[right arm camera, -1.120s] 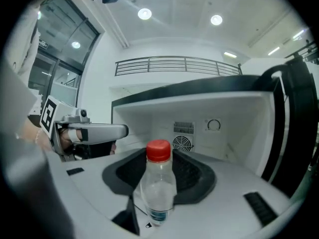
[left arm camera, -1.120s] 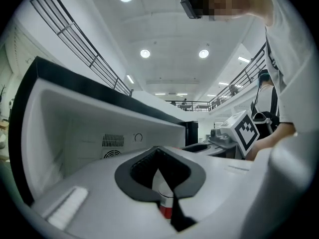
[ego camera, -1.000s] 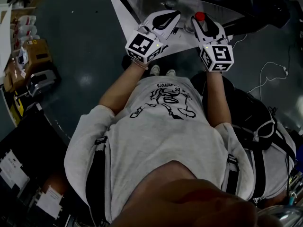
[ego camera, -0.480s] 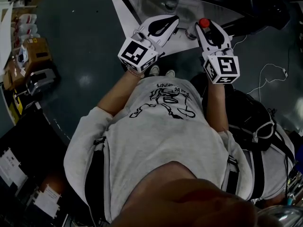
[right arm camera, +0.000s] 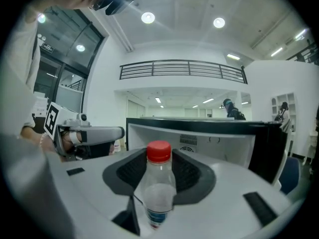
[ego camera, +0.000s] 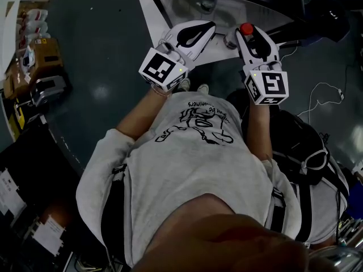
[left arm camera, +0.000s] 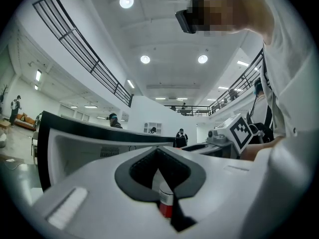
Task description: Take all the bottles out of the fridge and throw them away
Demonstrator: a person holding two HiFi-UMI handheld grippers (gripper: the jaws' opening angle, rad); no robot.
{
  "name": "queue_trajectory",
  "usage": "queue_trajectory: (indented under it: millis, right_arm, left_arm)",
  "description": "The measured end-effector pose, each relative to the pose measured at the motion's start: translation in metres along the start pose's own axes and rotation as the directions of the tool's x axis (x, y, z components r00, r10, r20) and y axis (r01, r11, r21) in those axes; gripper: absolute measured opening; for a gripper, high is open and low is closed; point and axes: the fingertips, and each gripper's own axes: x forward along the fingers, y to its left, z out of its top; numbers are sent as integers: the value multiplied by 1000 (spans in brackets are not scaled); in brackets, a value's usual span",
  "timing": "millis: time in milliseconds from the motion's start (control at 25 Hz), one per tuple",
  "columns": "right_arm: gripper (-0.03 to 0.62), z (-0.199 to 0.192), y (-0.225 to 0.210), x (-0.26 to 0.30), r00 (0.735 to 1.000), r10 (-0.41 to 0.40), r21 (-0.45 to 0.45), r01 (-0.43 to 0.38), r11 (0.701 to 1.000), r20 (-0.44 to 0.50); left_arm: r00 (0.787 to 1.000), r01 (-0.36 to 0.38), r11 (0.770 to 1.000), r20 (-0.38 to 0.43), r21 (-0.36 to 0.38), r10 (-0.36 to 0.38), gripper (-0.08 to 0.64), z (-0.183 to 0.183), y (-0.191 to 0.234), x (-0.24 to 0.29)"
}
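In front of me stands a small black fridge with its door open, also seen in the right gripper view. My right gripper is shut on a clear bottle with a red cap, held upright. My left gripper is shut on another bottle, of which only a pale body and a red band show between the dark pads. In the head view the left gripper and the right gripper are side by side just outside the fridge opening.
A grey round object sits inside the fridge. Cardboard boxes and clutter lie on the floor at the left. A black bag and a white cable are at the right. Dark cabinets stand at the lower left.
Both grippers have drawn back from the fridge toward my body, each still with its bottle. The left one also shifted a little to the left.
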Motion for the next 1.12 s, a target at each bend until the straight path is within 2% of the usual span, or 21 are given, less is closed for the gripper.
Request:
queue_trajectory:
  millis: [600, 840, 1000, 1120]
  right_arm:
    - [158, 15, 42, -2, 992, 125, -48, -124, 991, 13]
    - [155, -10, 75, -1, 987, 157, -58, -155, 986, 29]
    - [155, 19, 94, 17, 981, 191, -67, -189, 980, 26]
    - [153, 38, 110, 29, 976, 217, -76, -214, 974, 28]
  left_arm:
    - [992, -125, 992, 13, 16, 125, 9, 7, -5, -44]
    - [988, -153, 987, 12, 48, 153, 9, -16, -8, -80]
    - [981, -196, 980, 11, 39, 196, 9, 10, 14, -98]
    - [979, -203, 979, 3, 35, 203, 9, 24, 26, -111]
